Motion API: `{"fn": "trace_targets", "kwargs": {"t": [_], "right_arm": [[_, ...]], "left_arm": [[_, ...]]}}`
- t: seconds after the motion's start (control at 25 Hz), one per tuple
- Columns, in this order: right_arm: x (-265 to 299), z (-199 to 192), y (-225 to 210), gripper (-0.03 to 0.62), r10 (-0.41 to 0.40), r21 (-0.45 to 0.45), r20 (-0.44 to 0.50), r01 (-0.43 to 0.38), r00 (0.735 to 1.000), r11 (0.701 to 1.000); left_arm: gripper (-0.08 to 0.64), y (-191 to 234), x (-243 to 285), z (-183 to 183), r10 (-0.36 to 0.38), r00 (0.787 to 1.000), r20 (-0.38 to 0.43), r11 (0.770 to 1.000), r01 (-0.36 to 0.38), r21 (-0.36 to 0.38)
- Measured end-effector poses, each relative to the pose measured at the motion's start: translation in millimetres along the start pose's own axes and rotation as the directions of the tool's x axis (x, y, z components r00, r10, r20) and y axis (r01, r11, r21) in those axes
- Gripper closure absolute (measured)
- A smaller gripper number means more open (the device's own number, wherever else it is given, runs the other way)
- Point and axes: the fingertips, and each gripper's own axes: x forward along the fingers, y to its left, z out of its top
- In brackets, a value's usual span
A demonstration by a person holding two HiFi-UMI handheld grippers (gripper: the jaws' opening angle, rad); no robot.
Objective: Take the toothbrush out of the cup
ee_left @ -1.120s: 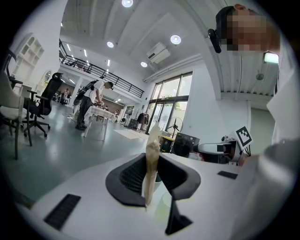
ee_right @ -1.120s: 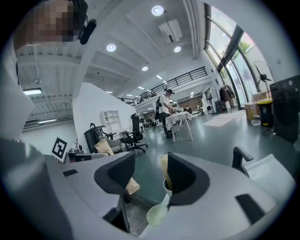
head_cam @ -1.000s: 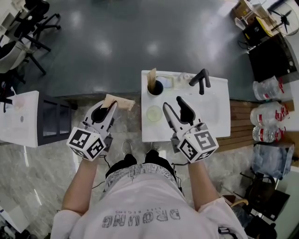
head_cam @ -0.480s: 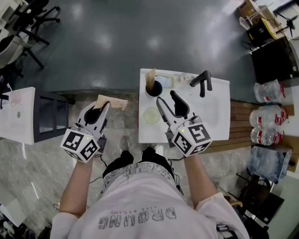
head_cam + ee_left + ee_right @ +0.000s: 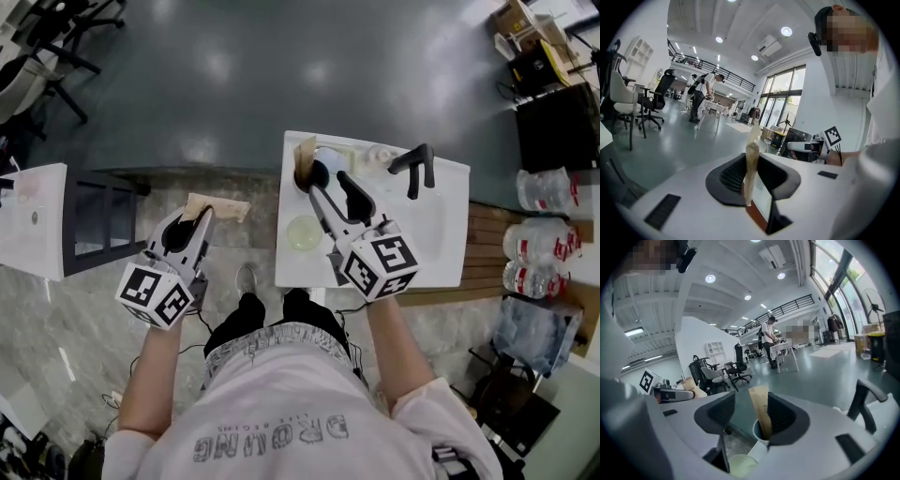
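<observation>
The right gripper (image 5: 328,185), jaws spread, has moved up to the cup (image 5: 316,174). Its wrapped toothbrush (image 5: 304,156) now stands between them, so closing looks next. The left gripper (image 5: 193,223) pinches a paper packet (image 5: 219,207).

My head camera looks steeply down, the counter (image 5: 441,253) at one o'clock; the right gripper view, close, shares its cup (image 5: 317,171).

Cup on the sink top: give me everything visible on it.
The cup is small, round and white with a darker inside. It stands upright at the far left corner of the white sink top. A brown paper packet stands in it and rises above the rim. The right hand-held gripper is just short of it with its jaws open. Contact can't be judged.
</observation>
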Motion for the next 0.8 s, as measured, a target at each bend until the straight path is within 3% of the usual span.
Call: {"fn": "trace_targets", "kwargs": {"t": [0.8], "right_arm": [[53,-14,-15,0.351,0.037,-0.068,-0.087,-0.043,0.996,0.997]], "left_arm": [[0.474,19,7,-16,0.065,0.998,-0.023,0.997,-0.066,-0.029]]}}
